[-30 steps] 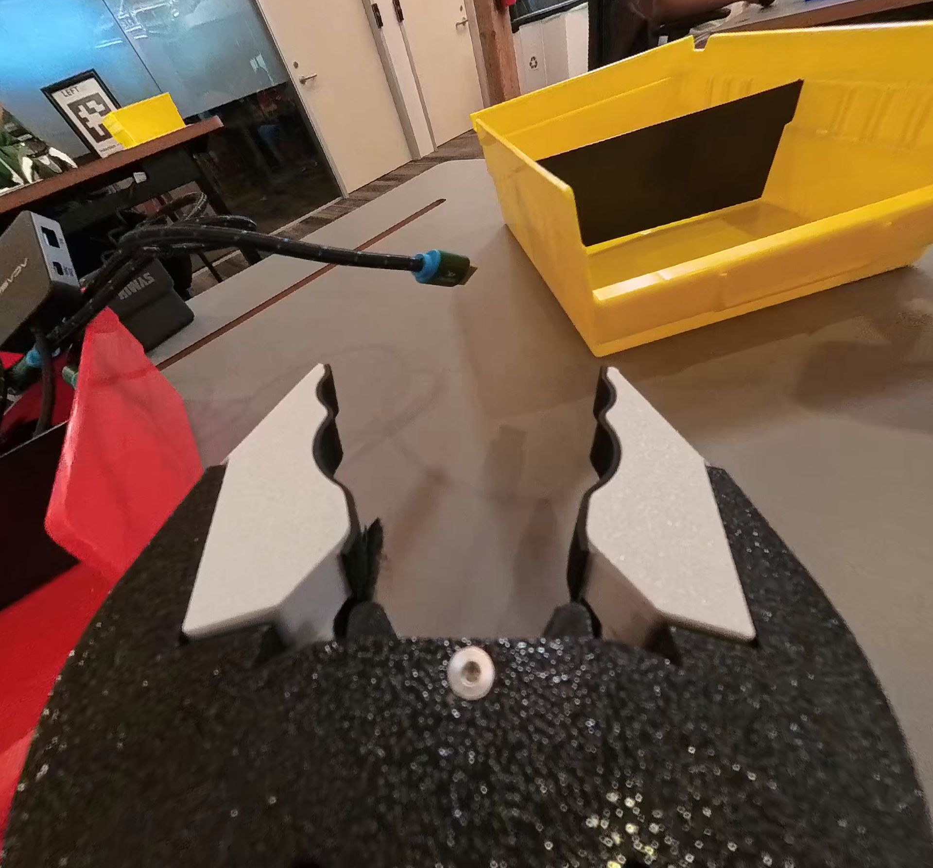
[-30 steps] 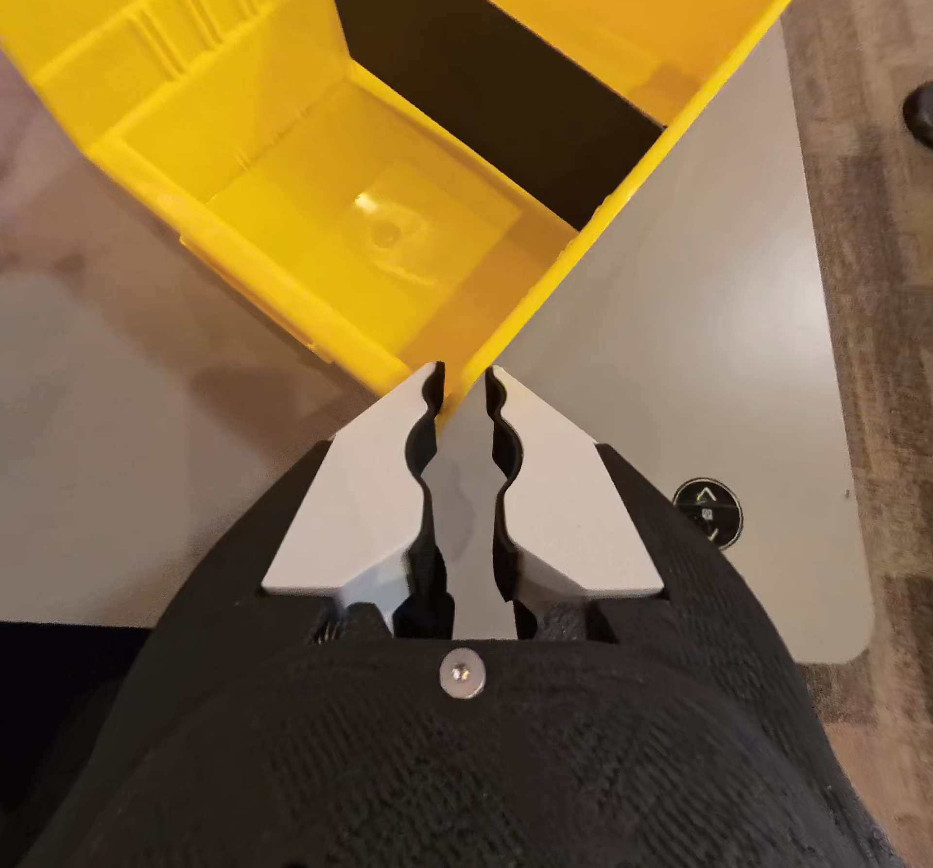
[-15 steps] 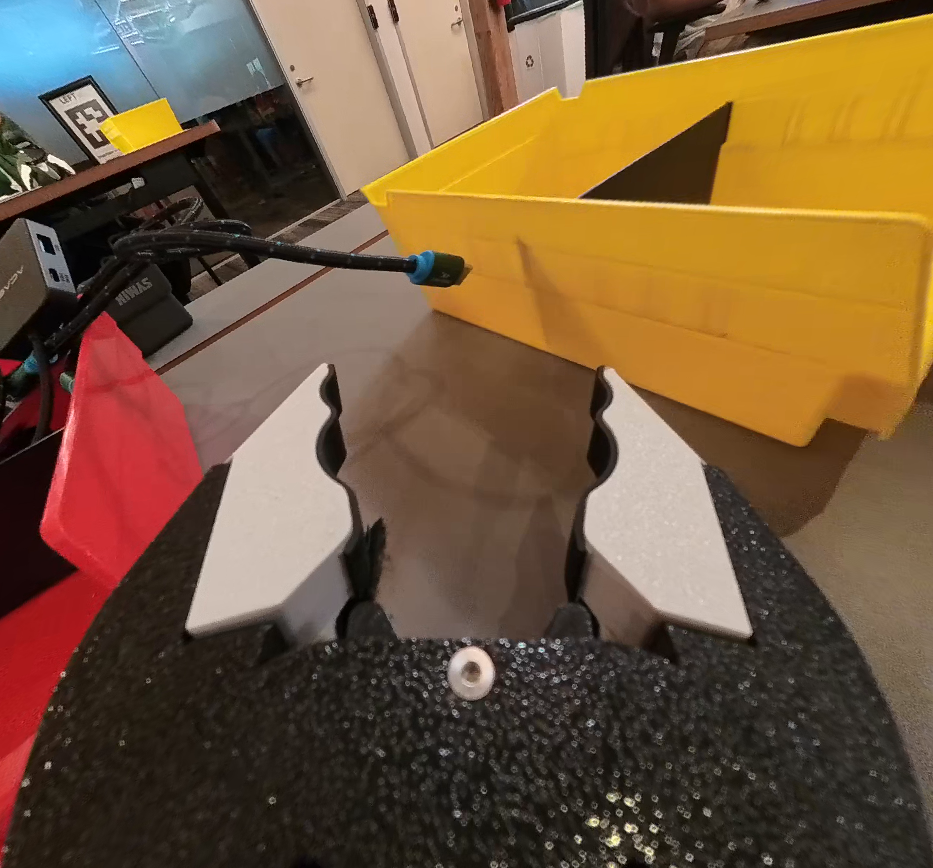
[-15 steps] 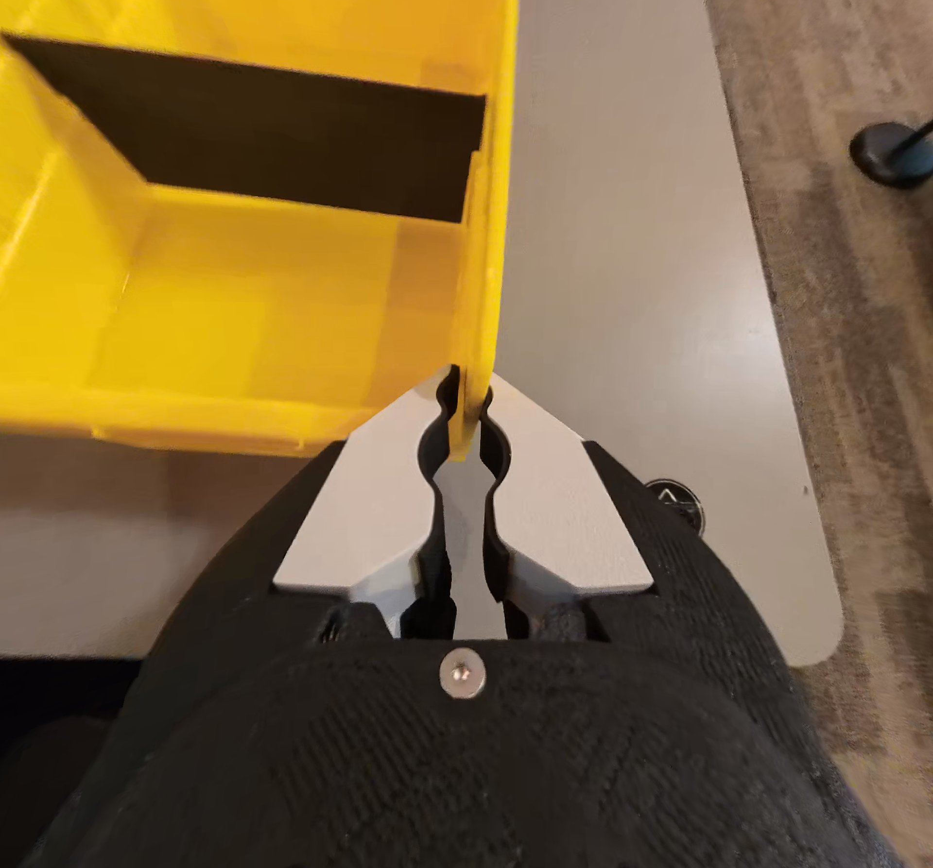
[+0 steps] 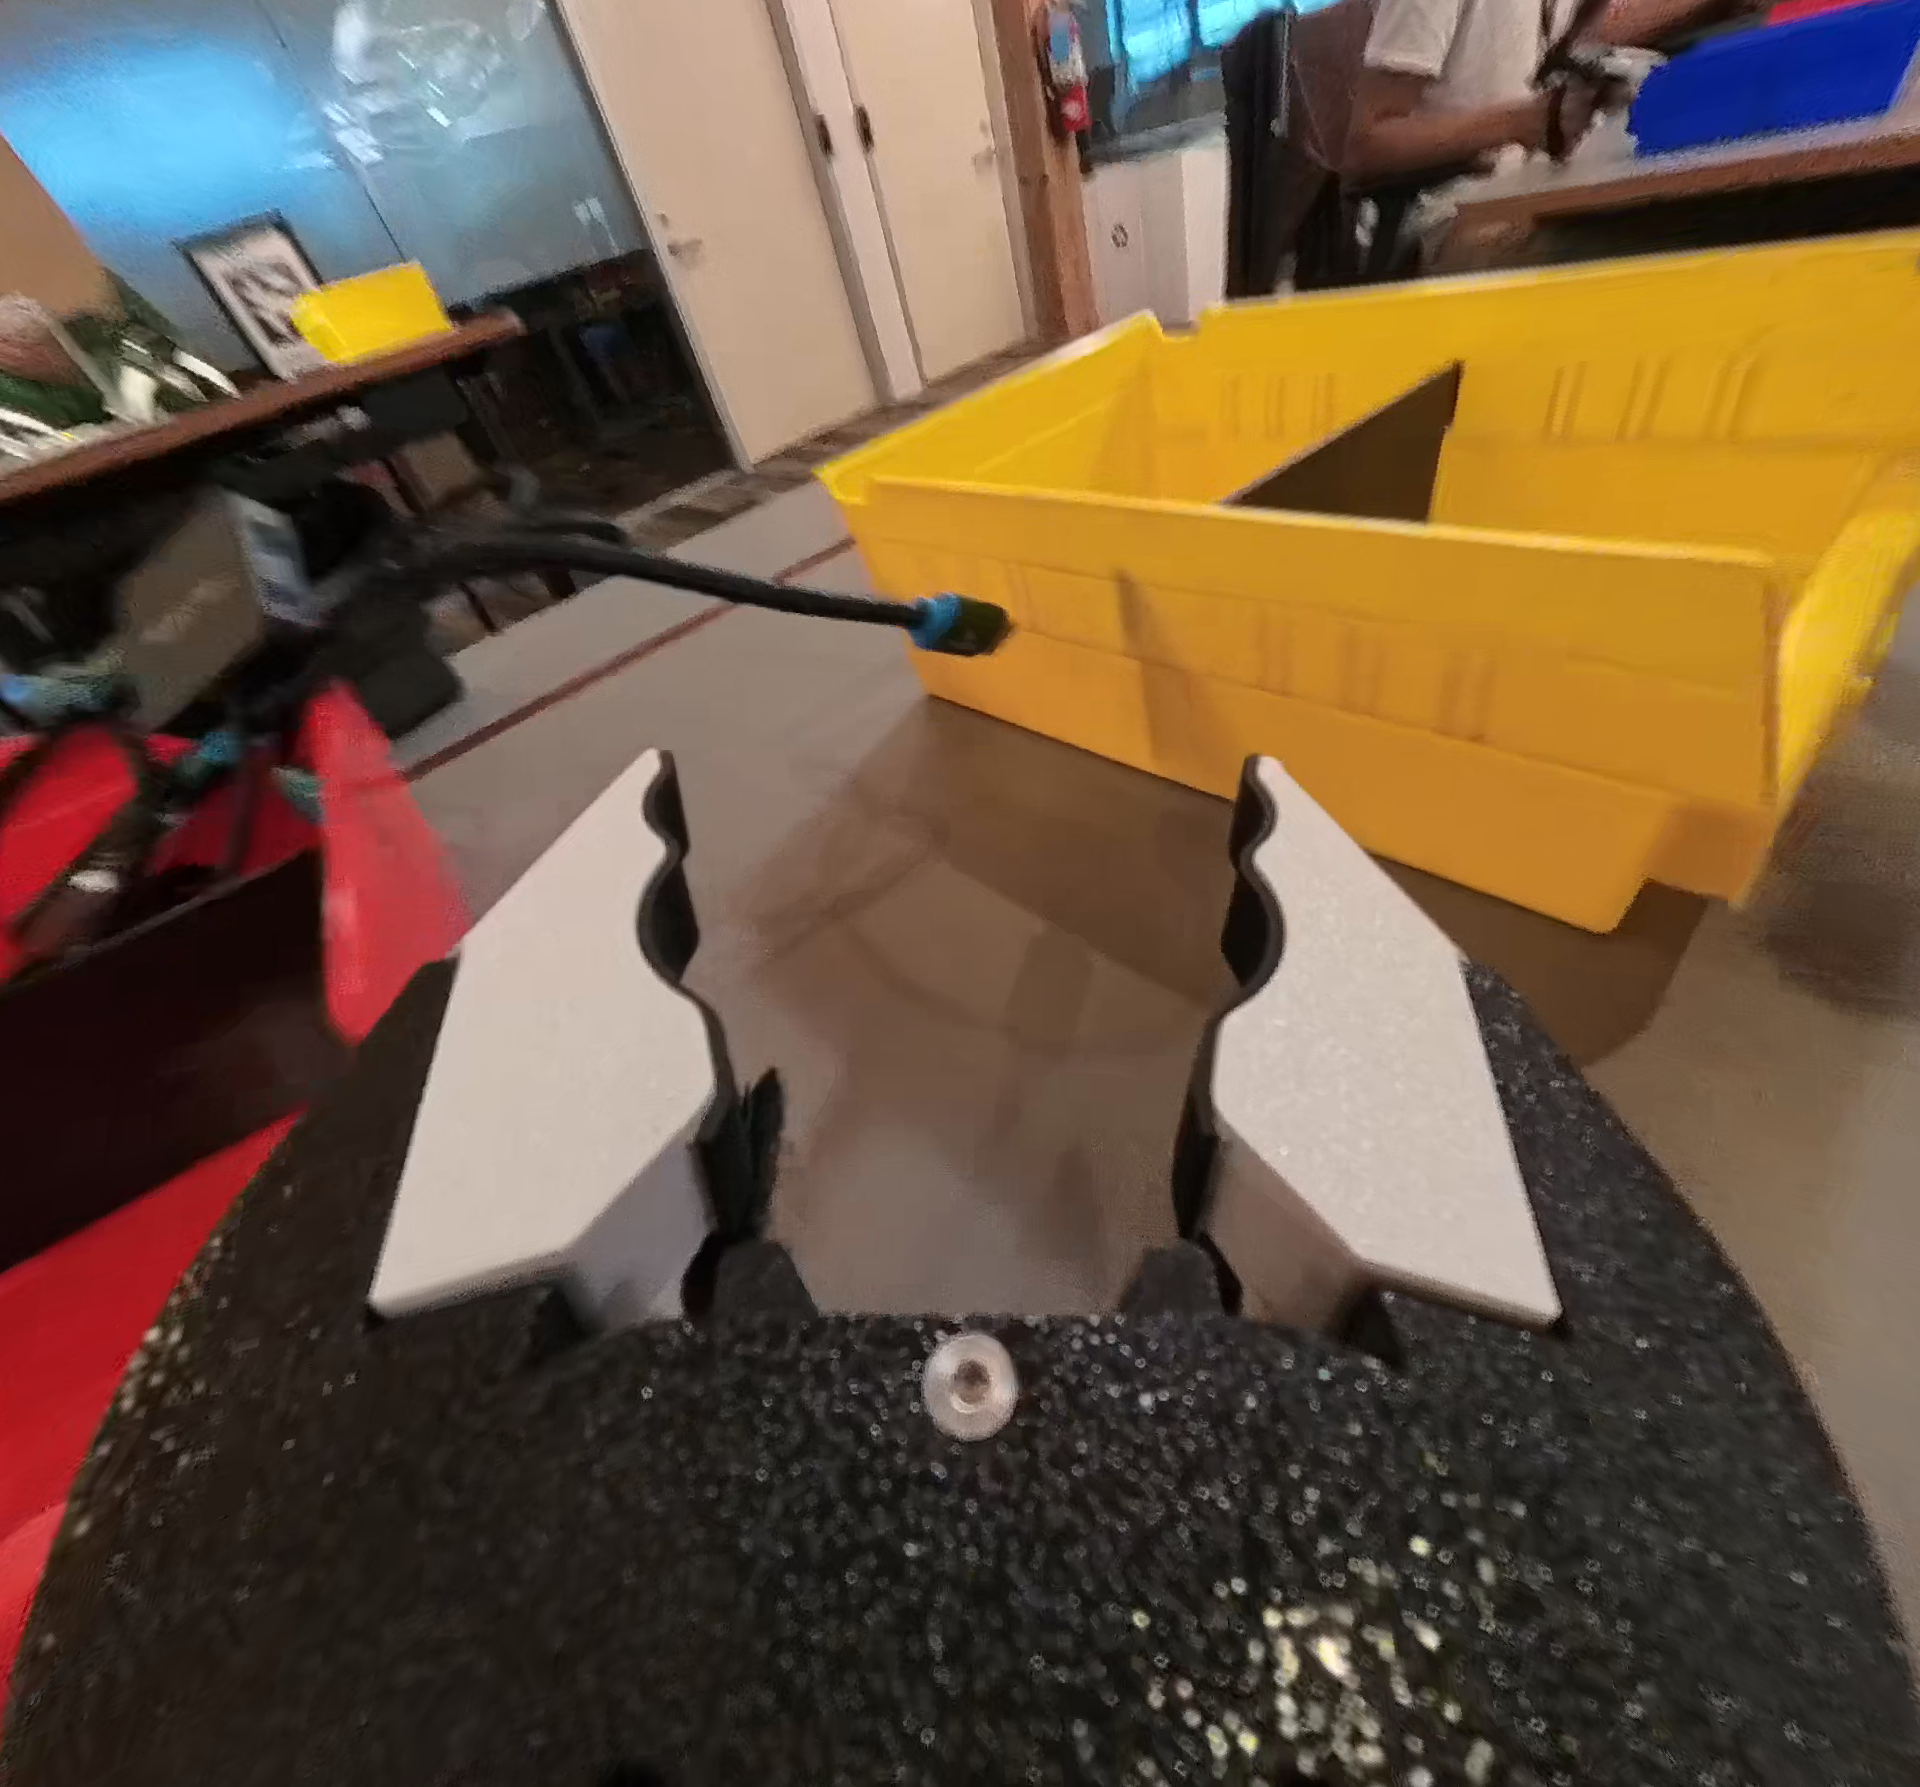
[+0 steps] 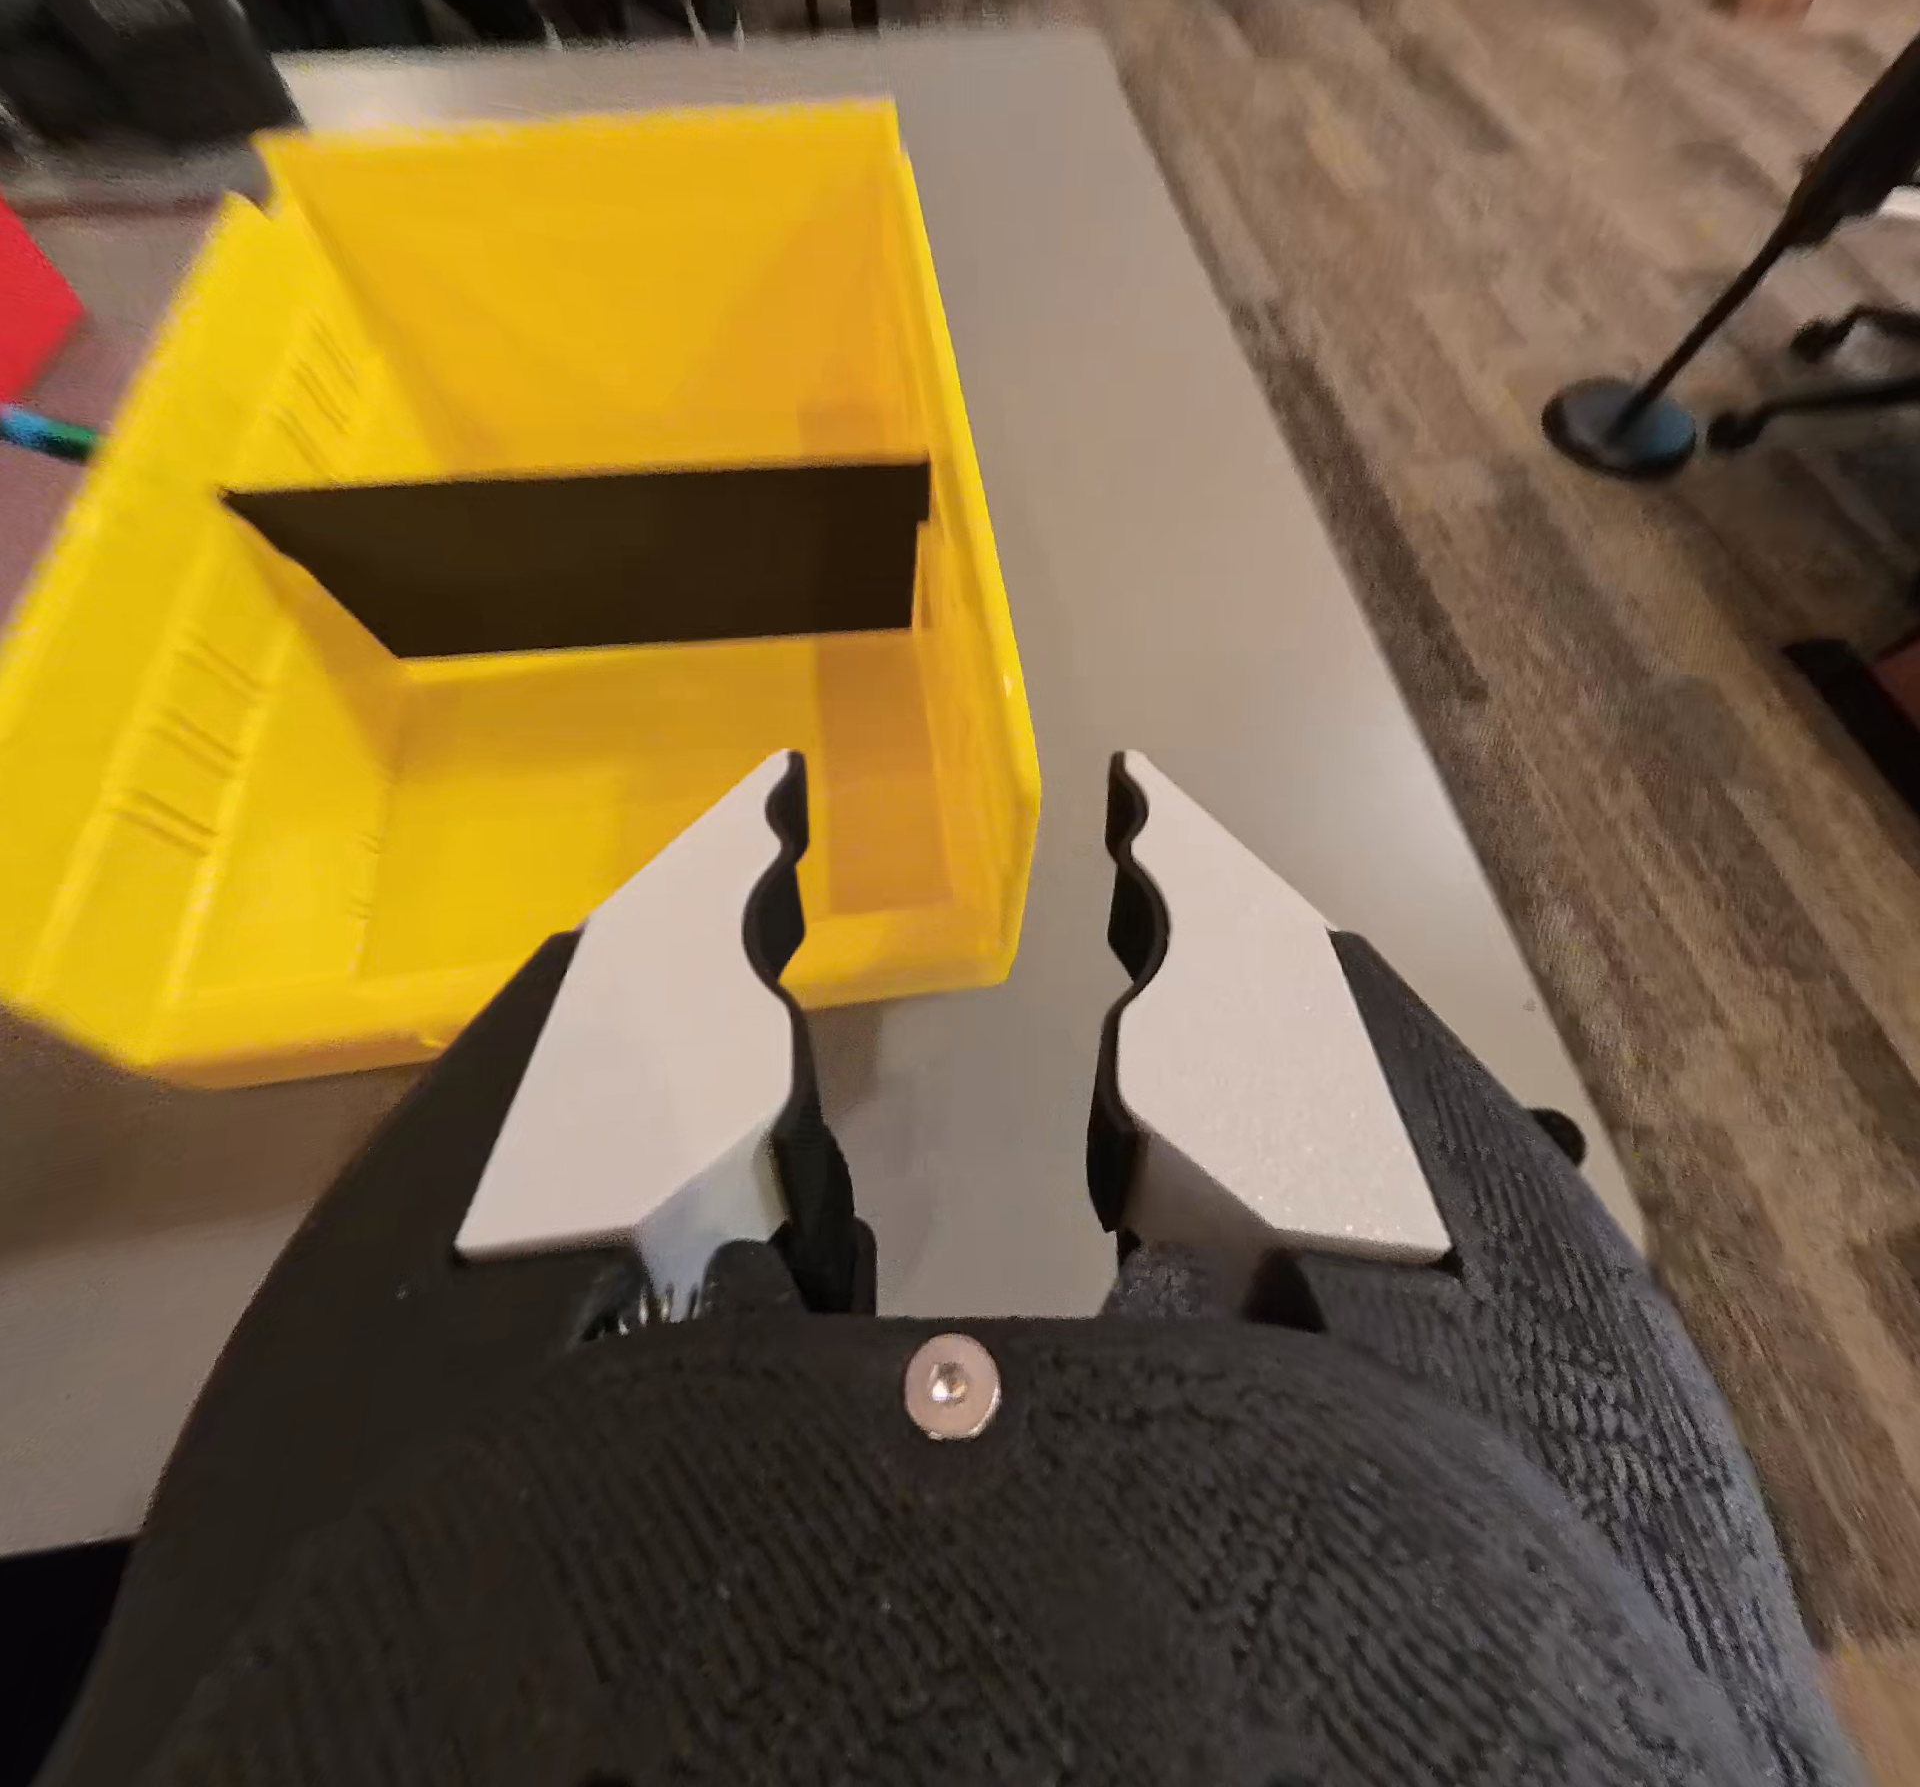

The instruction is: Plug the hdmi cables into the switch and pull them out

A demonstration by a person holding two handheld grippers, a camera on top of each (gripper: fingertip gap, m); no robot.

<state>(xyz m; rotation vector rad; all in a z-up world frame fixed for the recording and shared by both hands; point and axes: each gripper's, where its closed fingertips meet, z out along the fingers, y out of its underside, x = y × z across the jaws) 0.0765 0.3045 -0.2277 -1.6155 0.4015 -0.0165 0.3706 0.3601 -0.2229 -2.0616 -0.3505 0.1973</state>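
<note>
A black braided HDMI cable (image 5: 727, 584) with a blue collar sticks out to the right from a red bin (image 5: 364, 844) at the left; its plug (image 5: 961, 625) hangs in the air in front of the yellow bin (image 5: 1351, 688). A grey box, likely the switch (image 5: 187, 594), sits blurred among the cables in the red bin. My left gripper (image 5: 956, 781) is open and empty, low over the table, short of the plug. My right gripper (image 6: 956, 766) is open and empty, by the yellow bin's (image 6: 520, 387) near right corner. The cable tip (image 6: 47, 433) shows at the far left.
The yellow bin has a black divider (image 6: 603, 563) and looks empty. The grey table (image 6: 1195, 490) ends at the right, with wood floor and a black stand base (image 6: 1621, 433) beyond. A person (image 5: 1507, 44) sits at a far desk. The right gripper is farther from the switch (image 5: 187, 594), some 50 cm, than the left, some 25 cm.
My right gripper was shut on the yellow bin's wall and swung the bin round; it has now let go, opened and drawn back. The left gripper stayed open and shifted a little.
</note>
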